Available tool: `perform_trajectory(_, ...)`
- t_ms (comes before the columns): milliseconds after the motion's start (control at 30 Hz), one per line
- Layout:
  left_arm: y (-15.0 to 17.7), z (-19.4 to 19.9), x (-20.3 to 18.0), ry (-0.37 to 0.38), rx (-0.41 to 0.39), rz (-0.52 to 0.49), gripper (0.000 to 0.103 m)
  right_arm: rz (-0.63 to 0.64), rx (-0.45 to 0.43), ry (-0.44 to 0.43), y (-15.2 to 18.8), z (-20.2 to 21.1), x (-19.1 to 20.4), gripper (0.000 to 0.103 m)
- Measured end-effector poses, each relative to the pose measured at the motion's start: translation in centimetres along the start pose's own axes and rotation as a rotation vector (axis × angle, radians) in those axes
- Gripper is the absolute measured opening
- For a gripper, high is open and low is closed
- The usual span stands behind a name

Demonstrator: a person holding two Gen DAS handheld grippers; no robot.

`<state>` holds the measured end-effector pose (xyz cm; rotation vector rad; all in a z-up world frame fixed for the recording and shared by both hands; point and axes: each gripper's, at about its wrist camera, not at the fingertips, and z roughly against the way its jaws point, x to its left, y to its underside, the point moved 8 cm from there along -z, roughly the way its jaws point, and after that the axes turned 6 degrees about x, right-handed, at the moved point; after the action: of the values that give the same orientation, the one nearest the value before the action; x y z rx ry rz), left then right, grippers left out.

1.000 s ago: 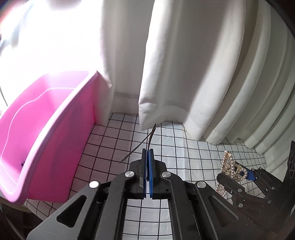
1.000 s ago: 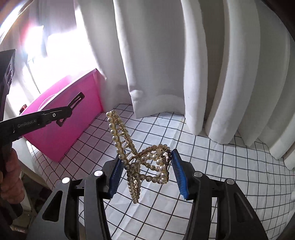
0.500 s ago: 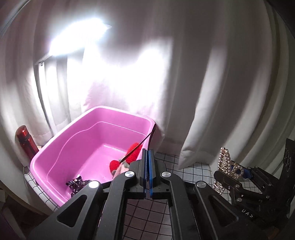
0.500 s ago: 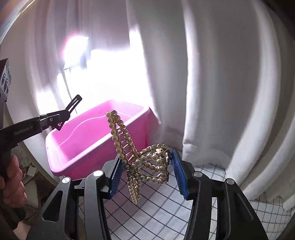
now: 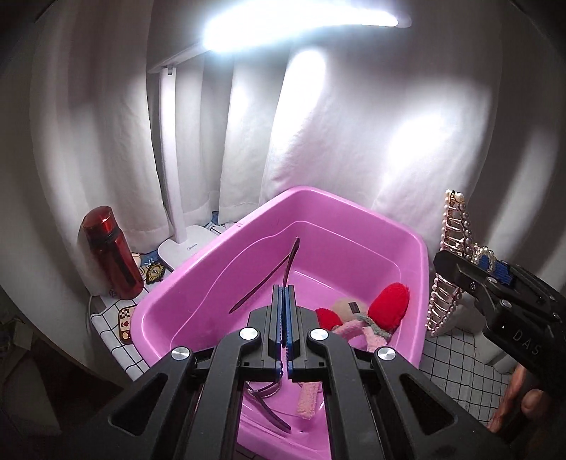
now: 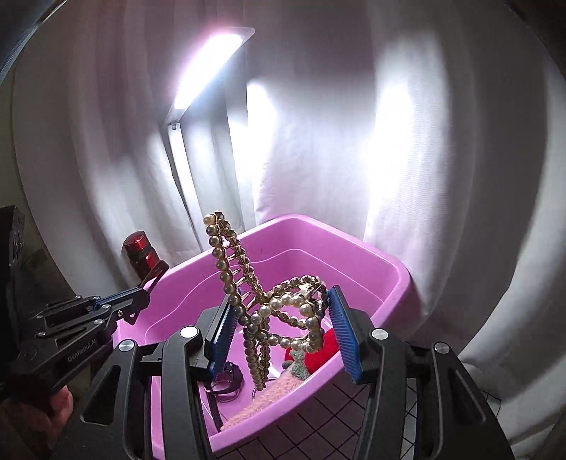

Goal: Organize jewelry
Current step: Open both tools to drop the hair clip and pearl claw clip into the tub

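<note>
Glowing under the desk lamp (image 5: 304,32), the white curtain (image 5: 353,134) backs a pink tub (image 5: 353,219) on the checked cloth (image 5: 456,357). Over the tub, the right gripper (image 6: 279,329) has its blue pads clamped on a pearl hair claw (image 6: 283,311), while the left gripper (image 5: 284,304), jaws together, pinches a thin dark hair clip (image 5: 283,265). A red bottle (image 5: 109,251) stands beside the tub.

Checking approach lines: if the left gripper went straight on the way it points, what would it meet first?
Probably the inside of the pink bin: the left gripper, shut on a thin dark hair clip, aims into it. Depth is unclear.
</note>
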<state>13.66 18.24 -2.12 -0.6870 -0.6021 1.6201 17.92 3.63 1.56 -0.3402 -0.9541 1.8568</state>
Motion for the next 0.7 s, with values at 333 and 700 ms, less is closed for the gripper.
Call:
perform_trajectory(333,1.0,-4.9,1.1,-0.029,0.110,0.031,0.002,-0.007,0.160,0.059,0.3,-7.9,-0.1,0.049)
perform_trajectory(700,0.7,-5.0,2.3,-0.098,0.110,0.053,0.090,-0.082,0.185,0.144,0.4,-7.9,-2.7,0.072)
